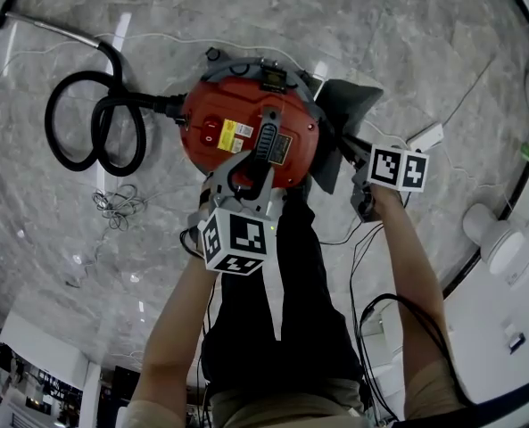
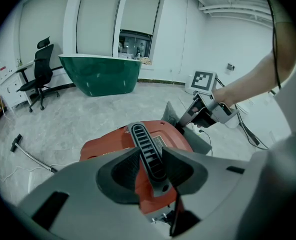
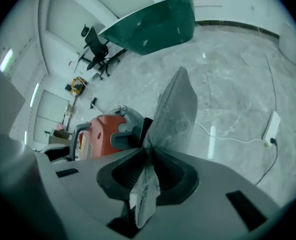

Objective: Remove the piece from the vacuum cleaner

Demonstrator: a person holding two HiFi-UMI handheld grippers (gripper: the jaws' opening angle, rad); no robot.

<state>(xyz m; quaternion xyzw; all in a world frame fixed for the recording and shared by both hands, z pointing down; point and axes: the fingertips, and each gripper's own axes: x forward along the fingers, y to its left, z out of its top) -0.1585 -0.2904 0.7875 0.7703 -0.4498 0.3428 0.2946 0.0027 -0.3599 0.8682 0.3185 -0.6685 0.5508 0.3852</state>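
Observation:
A red vacuum cleaner [image 1: 237,114] stands on the marble floor below me. My left gripper [image 1: 246,175] is shut on its black ribbed carrying handle [image 2: 147,151], which passes between the pads on top of the red body [image 2: 105,144]. A grey fabric piece [image 1: 346,105] sticks out from the vacuum's right side. My right gripper [image 1: 355,160] is shut on this piece; in the right gripper view the cloth [image 3: 175,111] is pinched between the pads of the right gripper [image 3: 147,164] and fans upward, with the vacuum [image 3: 100,134] just behind it. From the left gripper view, the right gripper [image 2: 190,118] reaches in at the vacuum's far side.
A black hose [image 1: 95,127] loops left of the vacuum and ends in a metal wand [image 1: 54,29]. Loose cables [image 1: 117,205] and a white power strip [image 1: 425,136] lie on the floor. A green tub [image 2: 100,74] and an office chair [image 2: 40,69] stand farther off. My dark-trousered legs [image 1: 300,283] are right behind the vacuum.

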